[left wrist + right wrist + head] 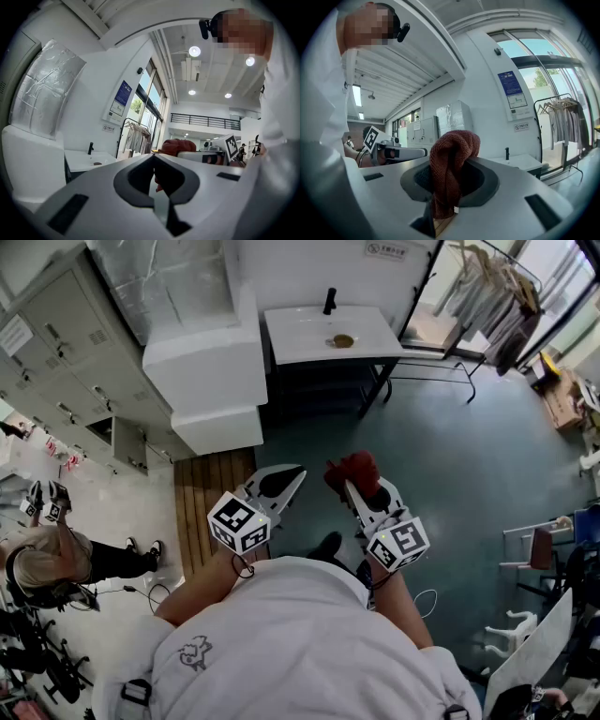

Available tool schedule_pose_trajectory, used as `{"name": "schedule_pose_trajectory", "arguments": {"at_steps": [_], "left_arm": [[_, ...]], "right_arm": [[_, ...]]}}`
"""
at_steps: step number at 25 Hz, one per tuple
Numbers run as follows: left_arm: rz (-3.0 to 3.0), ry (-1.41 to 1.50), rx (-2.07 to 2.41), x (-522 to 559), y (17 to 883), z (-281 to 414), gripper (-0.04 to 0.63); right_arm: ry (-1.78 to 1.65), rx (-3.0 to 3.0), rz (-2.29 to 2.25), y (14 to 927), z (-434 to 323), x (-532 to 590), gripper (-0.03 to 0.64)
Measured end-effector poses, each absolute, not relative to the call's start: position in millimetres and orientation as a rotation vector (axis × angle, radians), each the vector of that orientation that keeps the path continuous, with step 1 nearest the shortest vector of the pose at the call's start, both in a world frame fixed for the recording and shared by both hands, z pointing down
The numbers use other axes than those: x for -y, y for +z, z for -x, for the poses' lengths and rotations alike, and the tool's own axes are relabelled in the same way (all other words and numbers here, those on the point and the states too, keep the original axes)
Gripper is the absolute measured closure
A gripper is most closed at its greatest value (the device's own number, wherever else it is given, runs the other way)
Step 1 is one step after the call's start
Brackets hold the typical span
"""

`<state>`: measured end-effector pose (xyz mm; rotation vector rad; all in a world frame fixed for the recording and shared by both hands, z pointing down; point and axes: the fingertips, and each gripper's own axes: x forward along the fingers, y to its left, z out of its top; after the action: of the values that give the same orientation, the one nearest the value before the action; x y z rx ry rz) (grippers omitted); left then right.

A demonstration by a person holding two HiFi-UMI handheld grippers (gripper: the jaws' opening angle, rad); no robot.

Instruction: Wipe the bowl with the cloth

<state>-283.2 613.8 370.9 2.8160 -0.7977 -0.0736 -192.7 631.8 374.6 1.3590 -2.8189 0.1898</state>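
- Head view: A person in a white shirt (300, 652) holds two tools side by side at lower centre, above a teal floor (450, 456). The left tool (296, 474) has its jaws pressed together, with nothing in them. The right tool (345, 486) is clamped on a dark red cloth (356, 468), bunched at its tip. The bowl (343, 340), small and brownish, sits on a white desk (291, 334) at upper centre, near a black tap (329, 301) and well apart from both tools. A second person (56, 559) is at lower left.
- Left gripper view: The left tool's jaws meet in a closed seam at lower centre and are empty. Past them, right of centre, the red cloth (178, 146) shows at the tip of the right tool. The white desk (84, 161) lies at centre left.
- Right gripper view: The cloth (452, 159) humps over the jaws at centre and hangs down between them, pinched tight. The left tool (423, 151) reaches in from centre left.
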Motion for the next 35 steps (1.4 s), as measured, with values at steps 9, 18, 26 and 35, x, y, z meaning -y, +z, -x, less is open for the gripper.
{"name": "schedule_pose_trajectory", "arguments": {"at_steps": [9, 18, 26, 35], "left_arm": [[-2.805, -0.064, 0.81, -601, 374, 270, 0.581], [-2.785, -0.027, 0.84, -558, 384, 232, 0.581], [-2.749, 0.038, 0.865, -503, 399, 164, 0.581], [-2.714, 0.108, 0.952, -454, 412, 121, 0.581]], "right_arm": [[0.198, 2.821, -1.351, 378, 177, -620, 0.511], [0.24, 2.847, -1.345, 389, 133, -585, 0.506], [0.287, 2.852, -1.3, 396, 59, -538, 0.506], [0.283, 2.9, -1.24, 399, 11, -490, 0.506]]}}
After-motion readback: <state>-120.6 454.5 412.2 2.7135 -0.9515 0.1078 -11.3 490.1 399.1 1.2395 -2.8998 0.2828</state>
